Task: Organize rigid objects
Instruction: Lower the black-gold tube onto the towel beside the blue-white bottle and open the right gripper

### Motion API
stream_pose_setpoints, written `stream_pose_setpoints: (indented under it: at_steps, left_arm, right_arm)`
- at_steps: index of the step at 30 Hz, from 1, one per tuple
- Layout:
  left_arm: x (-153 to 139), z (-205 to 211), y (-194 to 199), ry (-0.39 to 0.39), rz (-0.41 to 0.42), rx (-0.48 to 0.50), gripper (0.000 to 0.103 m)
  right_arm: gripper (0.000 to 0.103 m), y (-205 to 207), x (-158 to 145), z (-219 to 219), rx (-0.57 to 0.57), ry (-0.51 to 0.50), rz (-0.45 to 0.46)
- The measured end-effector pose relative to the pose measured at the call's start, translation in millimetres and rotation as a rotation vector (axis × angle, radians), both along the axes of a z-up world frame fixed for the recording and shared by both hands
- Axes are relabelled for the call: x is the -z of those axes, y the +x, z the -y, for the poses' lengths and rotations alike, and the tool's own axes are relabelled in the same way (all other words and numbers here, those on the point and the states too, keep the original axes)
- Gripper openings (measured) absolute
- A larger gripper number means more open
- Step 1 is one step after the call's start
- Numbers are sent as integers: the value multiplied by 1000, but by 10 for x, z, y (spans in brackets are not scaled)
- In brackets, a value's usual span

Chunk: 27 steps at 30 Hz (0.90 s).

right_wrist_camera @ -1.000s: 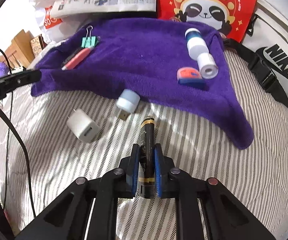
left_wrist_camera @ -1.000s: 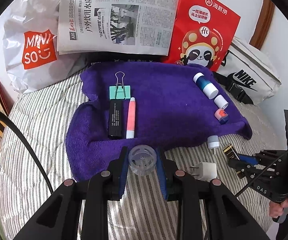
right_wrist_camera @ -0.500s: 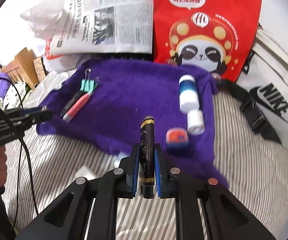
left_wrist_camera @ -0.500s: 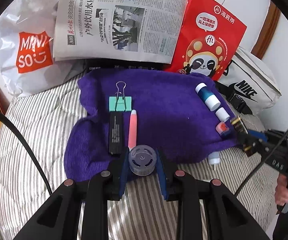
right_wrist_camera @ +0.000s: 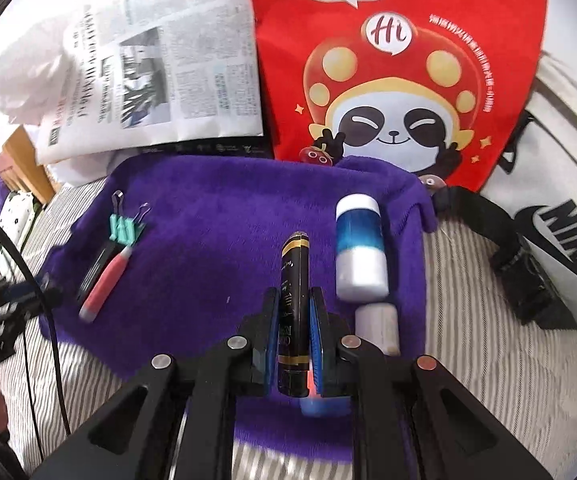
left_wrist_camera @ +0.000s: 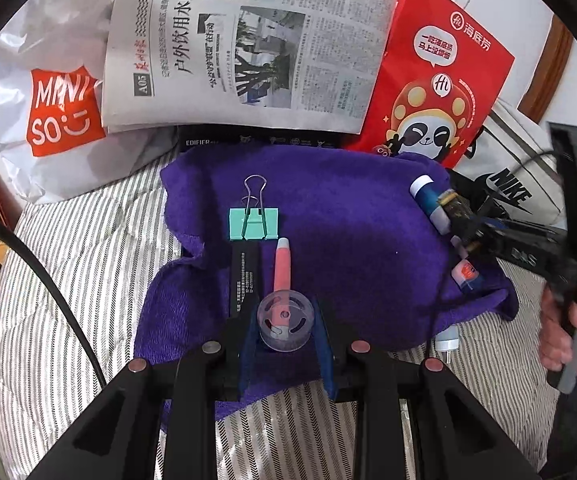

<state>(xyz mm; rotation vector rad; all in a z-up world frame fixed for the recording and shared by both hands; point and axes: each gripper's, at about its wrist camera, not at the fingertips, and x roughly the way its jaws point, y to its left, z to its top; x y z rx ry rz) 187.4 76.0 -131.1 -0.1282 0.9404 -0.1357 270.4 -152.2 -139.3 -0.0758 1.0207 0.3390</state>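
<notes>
Two claws loaded, both over the purple towel (left_wrist_camera: 348, 232) spread on the striped bed (left_wrist_camera: 88, 264). Left claw (left_wrist_camera: 286, 326) clenched on a clear round spool (left_wrist_camera: 286, 322), held just above the near end of the pink pen (left_wrist_camera: 282, 264). Right claw (right_wrist_camera: 293, 332) clenched on a black tube with gold bands (right_wrist_camera: 294, 300), poised beside the blue-and-white bottle (right_wrist_camera: 359, 248) and the small white bottle (right_wrist_camera: 378, 324).

Step judged in hand: carrying items to the towel and lining them up in rows. Left row so far: green binder clip (left_wrist_camera: 253, 223), black bar (left_wrist_camera: 243, 276), pink pen. Right row: the bottles, with a small red-and-blue item (left_wrist_camera: 464, 274) near the towel's edge.

Next move calls for lowering the tube flat, parallel to the blue-and-white bottle, without nudging it; the spool needs bare towel clear of the pen.

Readable writing: "MINISO" on the white bag (left_wrist_camera: 60, 112); "Hi" on the red panda bag (right_wrist_camera: 392, 32); "NIKE" on the white pouch (right_wrist_camera: 568, 232); "EDIFIER" on a black box (left_wrist_camera: 256, 141); "A05" on the newspaper (left_wrist_camera: 248, 40)
</notes>
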Motion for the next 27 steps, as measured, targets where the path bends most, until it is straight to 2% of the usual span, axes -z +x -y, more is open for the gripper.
stream_pose_setpoints:
  at_steps: [4, 7, 13, 19, 23, 27]
  left_arm:
    - [16, -11, 1, -7, 3, 8, 26]
    - [29, -32, -5, -18, 2, 9, 26]
    - [54, -38, -7, -18, -5, 17, 26]
    - [62, -41, -19, -18, -8, 18, 26]
    - [66, -36, -35, -12, -14, 14, 26]
    - [73, -34, -53, -8, -20, 12, 26]
  right_arm:
    - [15, 215, 138, -104, -1, -18, -34]
    - [15, 329, 232, -202, 5, -81, -39]
    - [15, 457, 359, -252, 41, -144, -43]
    - [15, 451, 415, -245, 38, -132, -48]
    - [23, 400, 420, -218, 39, -136, -39]
    - [25, 318, 418, -120, 28, -110, -66]
